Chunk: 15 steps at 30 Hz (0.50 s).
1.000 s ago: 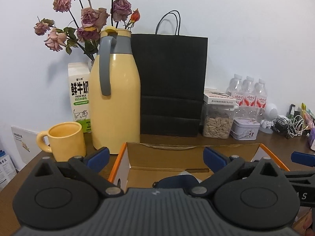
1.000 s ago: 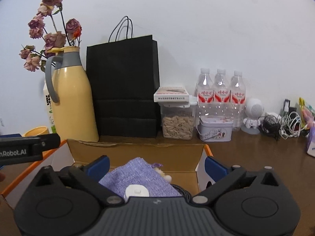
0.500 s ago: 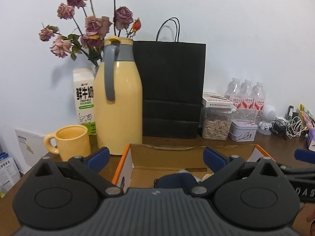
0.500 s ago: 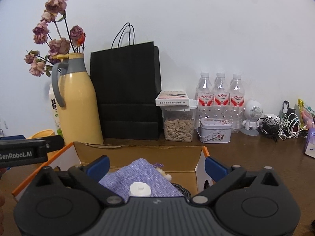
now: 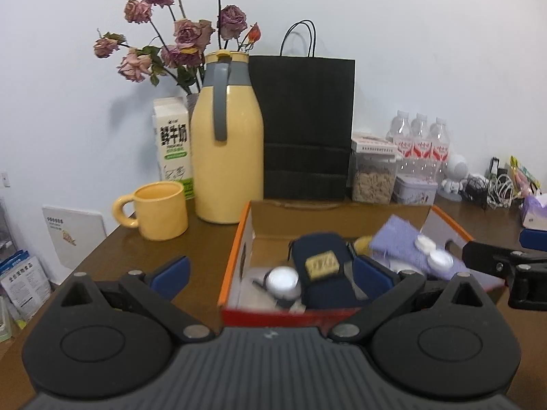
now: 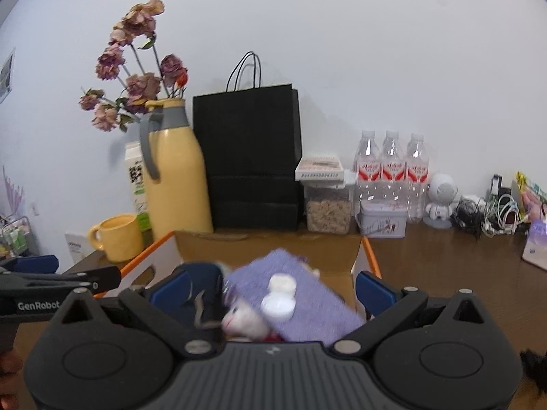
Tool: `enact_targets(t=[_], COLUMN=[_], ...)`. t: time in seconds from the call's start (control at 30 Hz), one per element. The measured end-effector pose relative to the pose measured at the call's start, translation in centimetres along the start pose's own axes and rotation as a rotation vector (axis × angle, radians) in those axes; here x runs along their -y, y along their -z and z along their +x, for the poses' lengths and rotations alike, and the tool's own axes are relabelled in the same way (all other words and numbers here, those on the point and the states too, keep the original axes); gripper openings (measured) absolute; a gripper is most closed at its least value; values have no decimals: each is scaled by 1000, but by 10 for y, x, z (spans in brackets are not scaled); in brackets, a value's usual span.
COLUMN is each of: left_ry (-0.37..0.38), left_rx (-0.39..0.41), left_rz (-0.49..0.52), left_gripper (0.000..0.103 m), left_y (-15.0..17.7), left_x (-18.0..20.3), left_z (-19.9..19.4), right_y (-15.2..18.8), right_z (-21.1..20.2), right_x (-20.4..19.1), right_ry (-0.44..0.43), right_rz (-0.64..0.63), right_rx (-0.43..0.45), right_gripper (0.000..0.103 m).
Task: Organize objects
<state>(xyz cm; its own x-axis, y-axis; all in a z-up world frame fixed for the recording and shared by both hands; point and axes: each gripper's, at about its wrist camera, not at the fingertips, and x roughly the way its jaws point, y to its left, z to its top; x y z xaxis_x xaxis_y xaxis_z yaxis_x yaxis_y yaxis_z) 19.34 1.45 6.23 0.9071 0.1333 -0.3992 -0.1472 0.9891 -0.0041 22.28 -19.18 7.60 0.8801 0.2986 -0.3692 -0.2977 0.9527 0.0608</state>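
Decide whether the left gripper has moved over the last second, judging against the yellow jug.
Yes. The left gripper has risen and drawn back: the yellow jug now looks smaller.

Black hand-held gripper (image 5: 270, 268), blue fingertips (image 5: 170, 271)

A yellow thermos jug (image 5: 227, 157) stands by the wall; a milk carton (image 5: 174, 143) and dried roses (image 5: 177, 41) sit behind its left side, a yellow mug (image 5: 160, 210) left in front; a black paper bag (image 5: 307, 126) touches its right side; farther right stand a seed jar (image 5: 374, 179), a small tin (image 5: 415, 189) and three water bottles (image 5: 420, 143).
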Motion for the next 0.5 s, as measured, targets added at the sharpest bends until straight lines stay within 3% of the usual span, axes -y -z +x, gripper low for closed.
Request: enact_targets(t=[0.5], left_ry=[-6], left_rx=[-96], left_rz=[21], left_gripper=[103], left_y=[46], left_x=[-3], left_z=[-61], right_y=[46], right_z=[-53], right_x=[-7], right_ry=[23], right_rz=[4], right_rx=[-95], right_gripper=[103])
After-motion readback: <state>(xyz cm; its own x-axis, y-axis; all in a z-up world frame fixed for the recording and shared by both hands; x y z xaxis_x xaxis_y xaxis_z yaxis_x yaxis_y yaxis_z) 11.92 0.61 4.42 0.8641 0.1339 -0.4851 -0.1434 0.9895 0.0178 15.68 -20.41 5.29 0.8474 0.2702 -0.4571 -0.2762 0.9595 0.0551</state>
